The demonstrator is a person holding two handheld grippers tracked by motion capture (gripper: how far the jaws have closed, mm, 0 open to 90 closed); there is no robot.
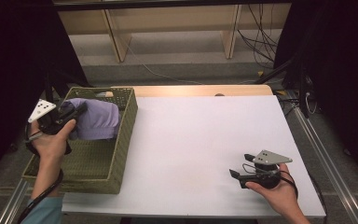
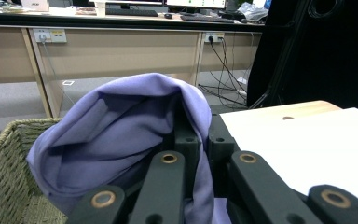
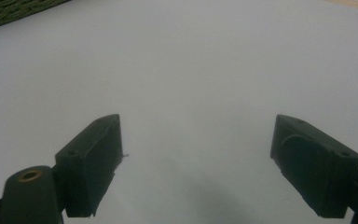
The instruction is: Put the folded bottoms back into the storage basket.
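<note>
A purple cloth (image 1: 97, 119) hangs bunched over the green woven basket (image 1: 123, 128) at the table's left. My left gripper (image 1: 74, 114) is shut on the cloth and holds it above the basket. In the left gripper view the purple cloth (image 2: 121, 135) drapes over the closed jaws, with the basket's rim (image 2: 4, 154) at lower left. My right gripper (image 1: 241, 169) rests low near the table's front right, pointing left. Its jaws stand wide apart with nothing between them, and in the right gripper view the right gripper (image 3: 198, 158) is over bare white table (image 3: 191, 70).
The white table top (image 1: 200, 140) spreads from the basket to the right edge, with a wooden strip (image 1: 200, 90) along the back. Cables (image 1: 256, 42) and desk legs lie on the floor beyond. Dark curtains flank both sides.
</note>
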